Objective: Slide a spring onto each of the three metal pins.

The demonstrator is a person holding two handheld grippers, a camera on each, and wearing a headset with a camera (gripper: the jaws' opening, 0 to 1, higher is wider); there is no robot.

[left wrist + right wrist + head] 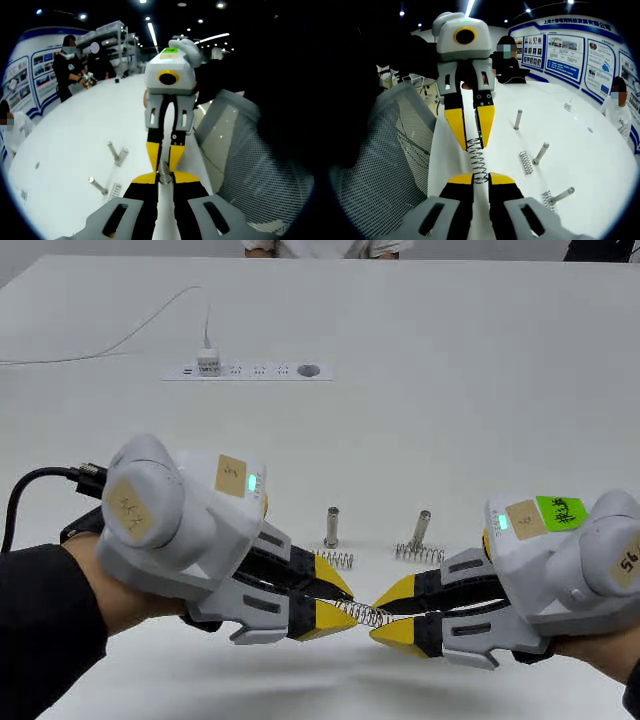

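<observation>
Over the table's (450, 440) near edge, a thin wire spring (362, 613) runs almost level between the grippers' yellow tips, its coils open and evenly spaced. Behind it, from left to right, a short steel pin (332, 527) stands upright with a loose spring (335, 560) lying at its foot. A second pin (421, 530) comes next, leaning a little in the head view, with another loose spring (418, 553) beside its base. The right gripper view shows a third pin (518, 119) beyond those two in the same row. Well back lies a power strip (248, 370) with a cable plugged in. Open tabletop separates the held spring from the pins. The left gripper (335, 602) is closed to the spring's width on its left end. The right gripper (392, 613) pinches the right end likewise.
</observation>
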